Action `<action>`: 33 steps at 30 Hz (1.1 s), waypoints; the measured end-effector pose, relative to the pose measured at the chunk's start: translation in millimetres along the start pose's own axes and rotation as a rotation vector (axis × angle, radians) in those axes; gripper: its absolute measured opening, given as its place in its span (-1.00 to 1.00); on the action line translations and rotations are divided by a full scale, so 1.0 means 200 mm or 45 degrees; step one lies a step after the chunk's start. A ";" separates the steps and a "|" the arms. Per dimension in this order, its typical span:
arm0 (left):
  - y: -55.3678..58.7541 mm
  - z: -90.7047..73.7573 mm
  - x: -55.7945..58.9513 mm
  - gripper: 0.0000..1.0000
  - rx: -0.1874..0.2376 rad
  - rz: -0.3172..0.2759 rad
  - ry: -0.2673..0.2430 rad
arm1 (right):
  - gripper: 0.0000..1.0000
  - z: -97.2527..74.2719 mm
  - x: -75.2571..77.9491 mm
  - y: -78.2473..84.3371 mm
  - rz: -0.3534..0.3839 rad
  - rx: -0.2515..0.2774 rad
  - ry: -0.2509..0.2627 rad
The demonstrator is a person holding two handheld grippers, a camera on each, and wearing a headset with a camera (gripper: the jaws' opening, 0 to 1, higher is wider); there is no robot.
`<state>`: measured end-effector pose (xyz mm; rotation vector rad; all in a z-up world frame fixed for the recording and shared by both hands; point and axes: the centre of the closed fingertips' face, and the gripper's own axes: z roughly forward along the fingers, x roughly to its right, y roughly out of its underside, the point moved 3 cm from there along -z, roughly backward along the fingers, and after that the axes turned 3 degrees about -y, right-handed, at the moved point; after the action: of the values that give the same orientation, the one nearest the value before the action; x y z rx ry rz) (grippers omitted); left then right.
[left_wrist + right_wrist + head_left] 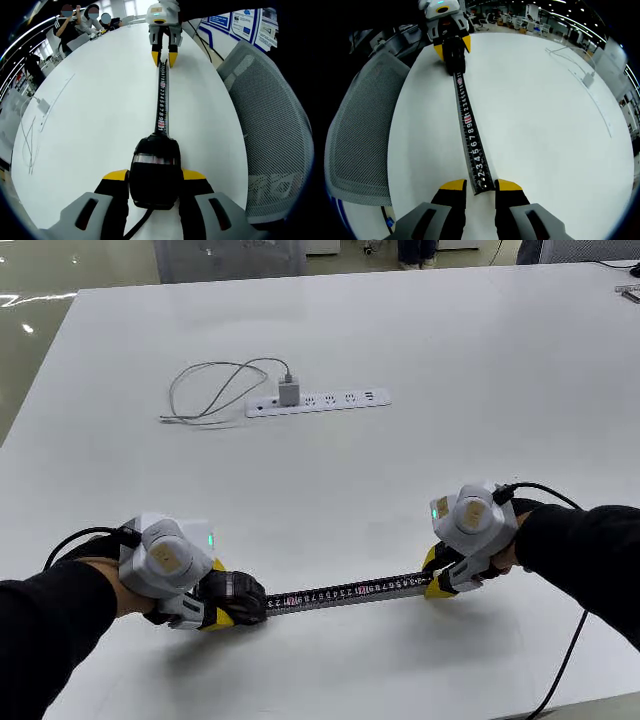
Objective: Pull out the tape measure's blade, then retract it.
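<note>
Item: black tape measure case, lower centre of the left gripper view, lower left of the head view.
- Held by: left gripper. Its yellow-tipped jaws are pressed against the two sides of the case, pinching it just above the table.
- Also seen in the right gripper view, at the top, left of centre.

Item: blade, black with pale numerals and red marks.
- Condition: drawn out of the case in a straight line low over the white table. It spans the gap between the two grippers along the lower part of the head view.
- In the left gripper view it runs from the case up the centre of the frame. In the right gripper view it runs from bottom centre to the upper left.
- Free end: between the yellow tips of the right gripper, whose jaws are closed on it from either edge.

Item: the person's black sleeves, entering the head view from the lower left and lower right corners, one behind each gripper.

Item: white power strip, upper centre of the head view, flat on the table and well apart from the grippers.
- A white charger is plugged in near its left end.
- A thin looped cable lies to the left of the charger.

Item: grey mesh chair, right side of the left gripper view, beside the table edge.
</note>
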<state>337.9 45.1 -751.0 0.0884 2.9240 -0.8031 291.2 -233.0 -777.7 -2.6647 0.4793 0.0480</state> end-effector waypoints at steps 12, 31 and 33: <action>0.01 -0.03 -0.02 -0.04 0.002 -0.069 -0.018 | -0.34 0.00 -0.01 -0.04 -0.103 -0.059 0.004; -0.03 -0.08 -0.02 0.52 0.093 -0.361 -0.043 | -0.01 -0.04 -0.01 -0.10 0.007 0.011 0.050; -0.04 -0.08 -0.01 0.61 0.096 -0.377 -0.041 | 0.05 -0.05 -0.02 -0.09 0.024 0.022 0.048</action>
<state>337.6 46.4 -733.1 -0.3556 2.9146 -0.9436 292.5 -219.7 -760.9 -2.6486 0.5149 -0.0004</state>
